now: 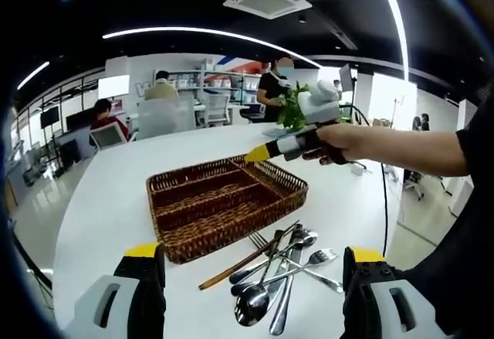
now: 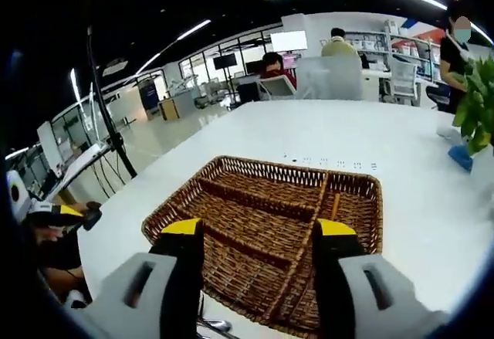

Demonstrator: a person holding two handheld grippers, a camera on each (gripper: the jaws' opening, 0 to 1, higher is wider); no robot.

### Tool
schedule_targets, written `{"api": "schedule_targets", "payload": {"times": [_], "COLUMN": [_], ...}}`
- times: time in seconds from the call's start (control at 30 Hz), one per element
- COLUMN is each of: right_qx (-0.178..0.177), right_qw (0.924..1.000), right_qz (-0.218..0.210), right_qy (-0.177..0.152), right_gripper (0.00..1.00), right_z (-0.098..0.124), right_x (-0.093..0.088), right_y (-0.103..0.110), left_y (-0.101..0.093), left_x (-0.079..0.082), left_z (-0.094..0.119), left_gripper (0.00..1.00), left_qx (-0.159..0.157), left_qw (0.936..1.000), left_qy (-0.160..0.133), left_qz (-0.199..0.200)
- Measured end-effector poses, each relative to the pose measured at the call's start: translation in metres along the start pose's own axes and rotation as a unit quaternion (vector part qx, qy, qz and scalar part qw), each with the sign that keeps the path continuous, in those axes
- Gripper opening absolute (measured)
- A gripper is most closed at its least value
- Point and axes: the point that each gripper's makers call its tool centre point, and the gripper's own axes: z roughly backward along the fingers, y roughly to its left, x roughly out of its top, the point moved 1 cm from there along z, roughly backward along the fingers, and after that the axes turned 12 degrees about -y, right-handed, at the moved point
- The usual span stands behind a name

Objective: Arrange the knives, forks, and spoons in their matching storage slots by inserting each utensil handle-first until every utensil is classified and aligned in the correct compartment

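Sorting stage: judged not yet begun; nothing is seen in the basket (image 1: 224,200).
Left gripper (image 1: 255,277): held released, jaws wide apart at the frame bottom, framing the pile, likely lined up for a first pick.
Right gripper (image 2: 258,238): held released and empty, jaws parted over the basket at lower centre.
Utensils (image 1: 282,269): heaped just right of the basket on the white table (image 1: 116,192), within easy reach.
Count: one basket with about four slots; at least two spoons and two forks; knives cannot be counted.
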Motion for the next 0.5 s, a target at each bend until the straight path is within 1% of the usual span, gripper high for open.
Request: {"api": "schedule_targets", "payload": {"times": [0.13, 0.27, 0.37, 0.5], "right_qx": [0.004, 0.01, 0.009, 0.008], "right_qw": [0.9998, 0.9997, 0.9993, 0.9989], "right_qz": [0.017, 0.018, 0.035, 0.042], "right_qy": [-0.009, -0.012, -0.013, -0.02], "right_gripper": [0.64, 0.68, 0.7, 0.73], "right_z": [0.011, 0.019, 0.027, 0.039], "right_x": [0.002, 0.001, 0.0, 0.0], "right_y": [0.007, 0.012, 0.011, 0.01], "left_y": [0.002, 0.003, 0.003, 0.004], "left_x": [0.001, 0.003, 0.005, 0.006], "left_z": [0.001, 0.001, 0.001, 0.0], "left_gripper": [1.0, 1.0, 1.0, 1.0], "left_qx": [0.004, 0.005, 0.004, 0.004], "left_qw": [1.0, 1.0, 1.0, 0.9999], "left_qy": [-0.003, -0.005, -0.007, -0.009], "left_qz": [0.002, 0.001, 0.001, 0.002]}}
